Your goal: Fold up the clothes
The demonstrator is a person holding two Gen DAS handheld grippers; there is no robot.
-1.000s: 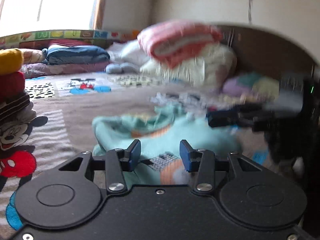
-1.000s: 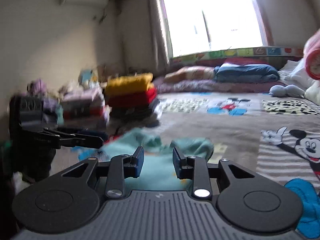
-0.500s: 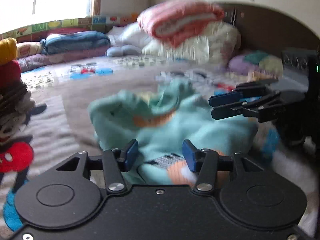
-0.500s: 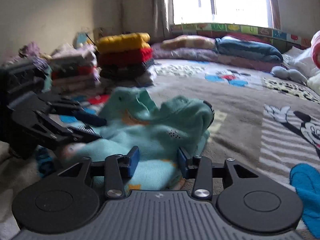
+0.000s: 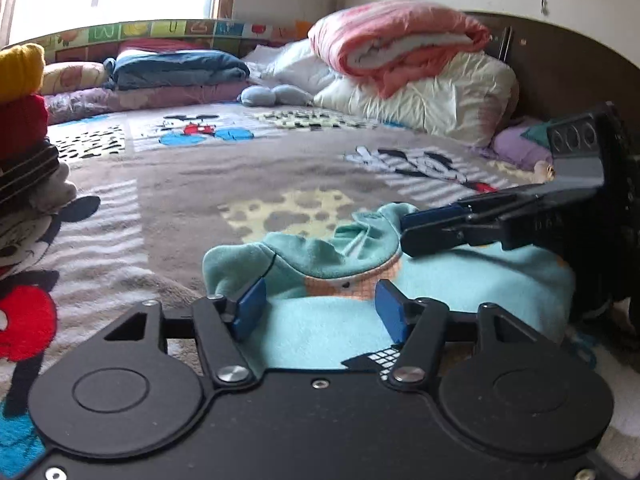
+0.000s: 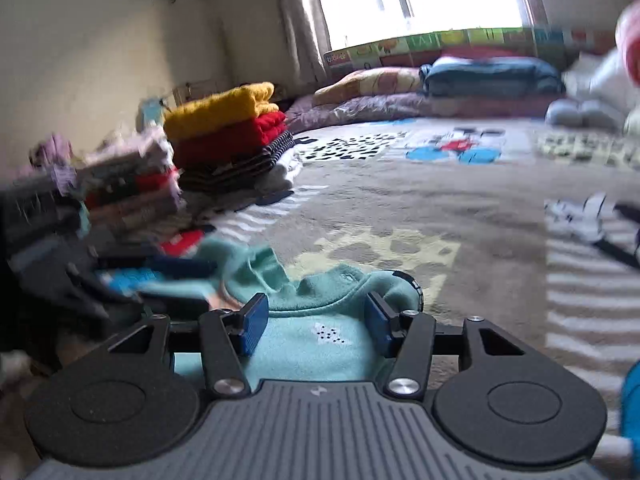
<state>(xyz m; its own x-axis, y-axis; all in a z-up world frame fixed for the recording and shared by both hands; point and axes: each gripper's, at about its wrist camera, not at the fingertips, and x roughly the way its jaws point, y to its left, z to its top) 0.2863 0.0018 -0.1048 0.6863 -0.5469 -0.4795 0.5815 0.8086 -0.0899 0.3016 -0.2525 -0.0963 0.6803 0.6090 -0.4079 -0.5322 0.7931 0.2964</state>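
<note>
opening wider than before, both tongs, lower over mint garment (image 5: 328,328)

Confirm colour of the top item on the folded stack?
Mustard yellow folded top, above a red one; clearest in the right wrist view.

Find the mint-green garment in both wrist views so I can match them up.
Left wrist: mint-green garment lies low centre, just beyond the fingers, reaching right.
Right wrist: it lies low centre, spreading left.
Shared landmark: the stack of folded clothes with the yellow top, far left edge and upper left.
</note>
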